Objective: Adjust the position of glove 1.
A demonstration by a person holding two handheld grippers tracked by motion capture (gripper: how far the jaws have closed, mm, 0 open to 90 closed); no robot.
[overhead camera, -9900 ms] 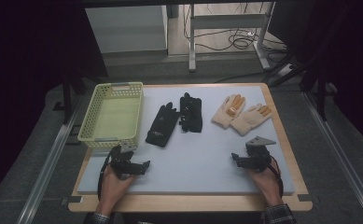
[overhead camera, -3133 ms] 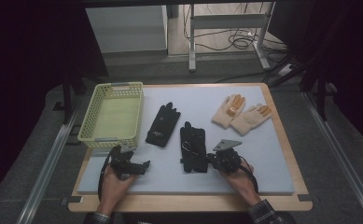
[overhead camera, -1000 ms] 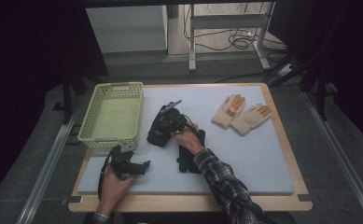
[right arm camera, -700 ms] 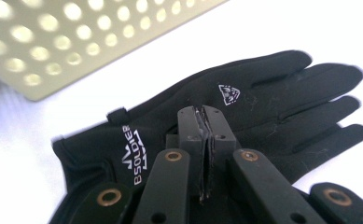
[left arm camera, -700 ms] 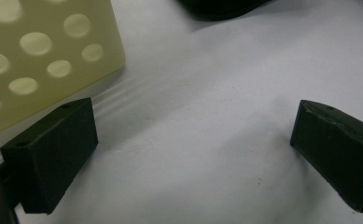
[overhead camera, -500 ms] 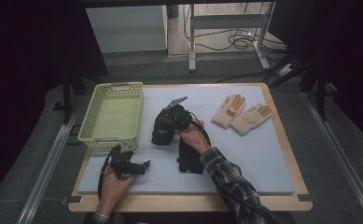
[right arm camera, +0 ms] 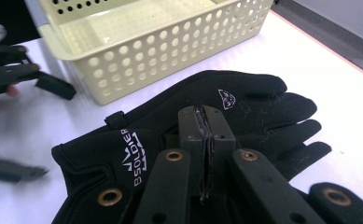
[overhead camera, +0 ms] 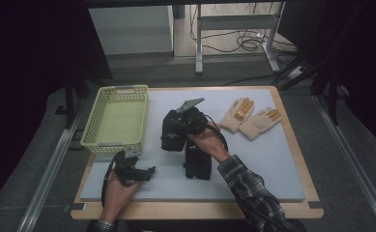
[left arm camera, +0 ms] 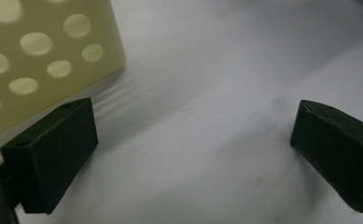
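My right tongs (right arm camera: 205, 122) pinch a fold of the black glove (right arm camera: 179, 135), lifted beside the yellow basket (right arm camera: 170, 42); such a thin grip could slip. My left tongs (left arm camera: 193, 154) rest apart, empty.

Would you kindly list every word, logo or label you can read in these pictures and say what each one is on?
"BSOLDIER": white letters on the back of the black glove pinched in the right gripper, beside a small white crest.
A second small white emblem near that glove's fingers: too small to read.
Yellow basket, the tan gloves and the other black glove: no readable text.
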